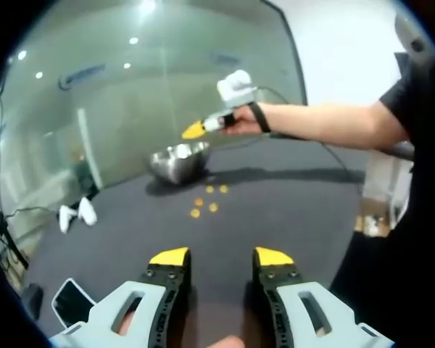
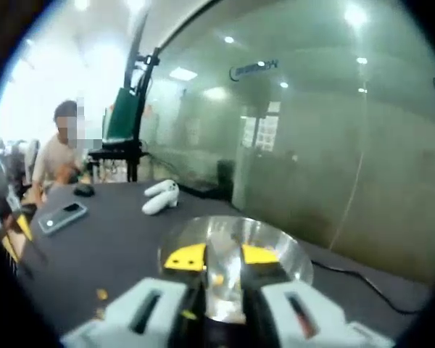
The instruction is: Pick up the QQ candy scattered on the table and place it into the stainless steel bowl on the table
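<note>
The right gripper [image 2: 223, 257] is hovering over the stainless steel bowl [image 2: 275, 243], jaws slightly apart, a candy [image 2: 217, 279] seemingly between them. Remaining candies [image 1: 205, 200] are lying at twelve o'clock from the wide-open left gripper [image 1: 221, 257].

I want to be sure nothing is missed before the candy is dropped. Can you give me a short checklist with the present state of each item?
1. Right tongs over the stainless steel bowl: ok.
2. Candy between the right tongs: cannot tell, a small orange spot shows in the gap.
3. Left tongs open and holding nothing: ok.
4. Candies left on the table: not ok, several remain beside the bowl.
5. Phone and white controllers apart from the bowl: ok.
</note>
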`<state>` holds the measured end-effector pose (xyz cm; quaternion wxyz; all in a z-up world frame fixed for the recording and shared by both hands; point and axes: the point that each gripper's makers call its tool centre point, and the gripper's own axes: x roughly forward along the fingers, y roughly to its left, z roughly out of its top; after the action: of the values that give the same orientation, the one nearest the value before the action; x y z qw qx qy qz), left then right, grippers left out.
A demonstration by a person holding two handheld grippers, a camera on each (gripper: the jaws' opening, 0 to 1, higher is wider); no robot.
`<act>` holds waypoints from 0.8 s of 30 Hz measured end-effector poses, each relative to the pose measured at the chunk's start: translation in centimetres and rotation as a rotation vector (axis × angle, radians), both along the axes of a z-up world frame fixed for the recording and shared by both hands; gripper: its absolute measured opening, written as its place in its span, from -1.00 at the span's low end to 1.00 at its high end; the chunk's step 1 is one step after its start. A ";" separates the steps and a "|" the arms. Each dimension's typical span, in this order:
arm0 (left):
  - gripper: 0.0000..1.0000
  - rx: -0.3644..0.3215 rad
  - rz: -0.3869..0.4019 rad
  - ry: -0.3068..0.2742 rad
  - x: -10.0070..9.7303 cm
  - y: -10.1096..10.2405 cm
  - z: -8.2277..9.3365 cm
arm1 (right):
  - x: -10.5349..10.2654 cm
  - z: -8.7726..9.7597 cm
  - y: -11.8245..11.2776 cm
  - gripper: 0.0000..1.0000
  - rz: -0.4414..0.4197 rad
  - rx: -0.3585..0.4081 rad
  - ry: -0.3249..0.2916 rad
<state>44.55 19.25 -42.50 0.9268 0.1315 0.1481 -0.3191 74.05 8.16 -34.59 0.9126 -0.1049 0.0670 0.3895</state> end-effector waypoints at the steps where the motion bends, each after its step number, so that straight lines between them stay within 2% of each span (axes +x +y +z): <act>1: -0.29 0.001 0.000 0.001 0.0 0.0 0.0 | -0.2 0.2 0.0 -0.67 0.003 0.041 0.027; 4: -0.29 0.008 0.006 0.001 0.0 0.2 -0.1 | -1.0 0.9 -0.3 -0.68 0.014 0.099 0.038; 8: -0.29 0.008 0.008 0.006 -0.1 0.4 -0.2 | -2.3 0.8 -1.2 -0.68 0.043 0.093 0.029; 11: -0.29 0.010 0.003 0.011 -0.2 0.4 -0.3 | -4.6 1.1 -2.3 -0.68 0.091 0.104 0.038; 13: -0.29 0.015 0.002 0.011 -0.3 0.4 -0.3 | -7.3 1.0 -2.4 -0.71 0.178 0.151 0.070; 16: -0.29 0.007 0.004 0.009 -0.3 0.5 -0.2 | -11.4 -1.1 -2.9 -0.69 0.302 0.131 0.138; 19: -0.29 0.010 0.002 0.013 -0.3 0.5 -0.3 | -13.7 -3.7 -3.7 -0.67 0.323 0.048 0.097; 24: -0.29 0.010 0.006 0.018 -0.2 0.6 -0.5 | -17.0 -6.1 -3.6 -0.65 0.382 0.006 0.079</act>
<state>44.38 19.87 -42.98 0.9258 0.1327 0.1582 -0.3167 57.06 4.54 -40.67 0.8191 -0.0974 0.0806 0.5595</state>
